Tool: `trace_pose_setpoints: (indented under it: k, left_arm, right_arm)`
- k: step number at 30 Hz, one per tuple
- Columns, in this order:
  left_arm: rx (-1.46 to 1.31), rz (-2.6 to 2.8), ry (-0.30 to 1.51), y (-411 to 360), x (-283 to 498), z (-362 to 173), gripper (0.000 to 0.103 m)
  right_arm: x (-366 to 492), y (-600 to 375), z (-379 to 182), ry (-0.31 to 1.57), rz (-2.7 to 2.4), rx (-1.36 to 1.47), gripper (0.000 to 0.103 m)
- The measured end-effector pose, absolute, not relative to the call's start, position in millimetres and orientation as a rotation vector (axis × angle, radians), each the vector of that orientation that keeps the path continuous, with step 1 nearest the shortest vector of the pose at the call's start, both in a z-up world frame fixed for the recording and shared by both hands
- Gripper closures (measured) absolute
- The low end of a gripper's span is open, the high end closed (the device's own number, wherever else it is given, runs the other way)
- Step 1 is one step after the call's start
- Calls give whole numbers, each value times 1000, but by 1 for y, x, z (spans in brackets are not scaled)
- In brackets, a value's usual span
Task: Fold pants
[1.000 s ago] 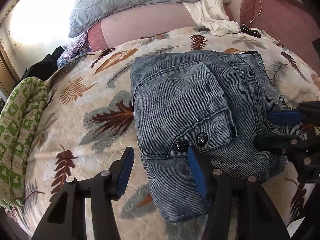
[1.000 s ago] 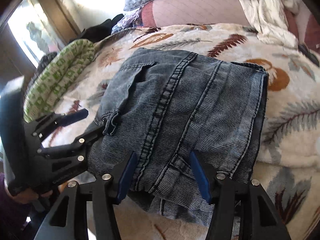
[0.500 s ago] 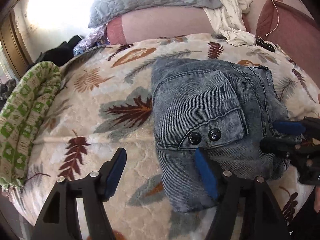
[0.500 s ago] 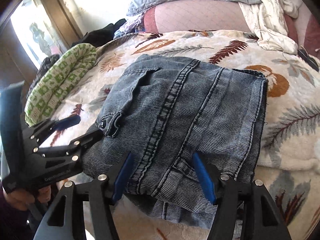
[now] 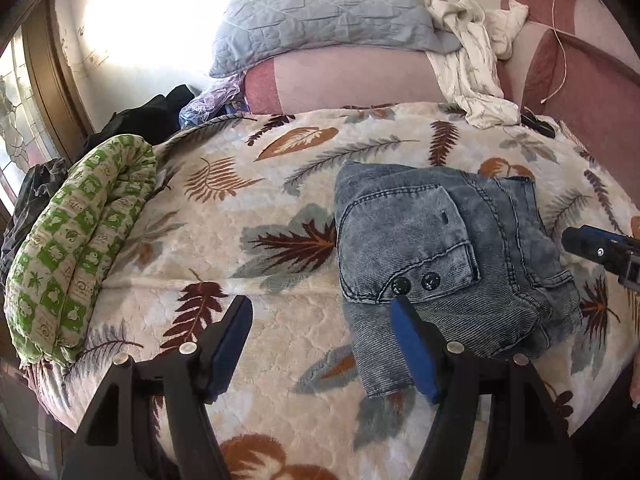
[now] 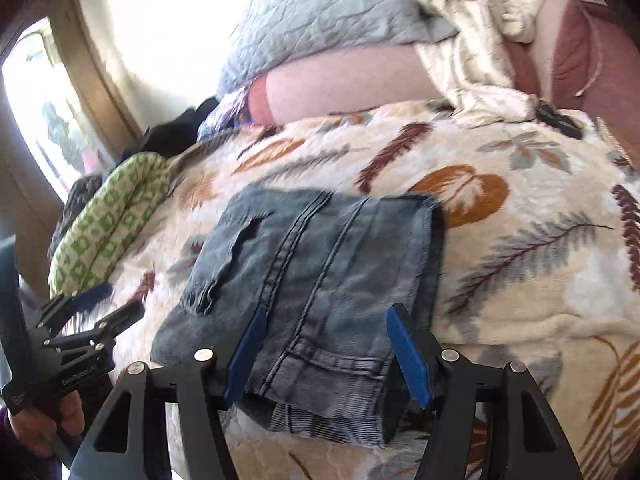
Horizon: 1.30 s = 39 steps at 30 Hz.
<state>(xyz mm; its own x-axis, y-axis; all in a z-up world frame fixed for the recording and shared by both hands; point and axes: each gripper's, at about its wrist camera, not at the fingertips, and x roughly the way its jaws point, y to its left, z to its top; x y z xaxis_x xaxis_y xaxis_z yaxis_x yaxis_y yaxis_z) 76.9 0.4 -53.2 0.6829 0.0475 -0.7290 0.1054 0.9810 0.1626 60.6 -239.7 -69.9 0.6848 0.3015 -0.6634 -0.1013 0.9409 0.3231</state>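
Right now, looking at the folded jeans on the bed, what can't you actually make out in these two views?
- Near edge of the folded jeans, right wrist view: covered by the right gripper; motion blur also smears the seams.
- Layers underneath, both views: hidden by the top fold.
- Right gripper, left wrist view: cut off by the picture's right edge.
- Small dark object by the white cloth, left wrist view: too small to identify.
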Motion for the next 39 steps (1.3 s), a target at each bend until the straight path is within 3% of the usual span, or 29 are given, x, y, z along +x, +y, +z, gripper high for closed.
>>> trace_pose_setpoints:
  k: [11,39]
  left_arm:
    - [212,6,761,0,63,-33,27]
    - [188,107,752,11,61,-34,23]
  right_arm:
    - [45,-274,-47,631,137,357,33]
    - [55,-222,-70,704,125,187,21]
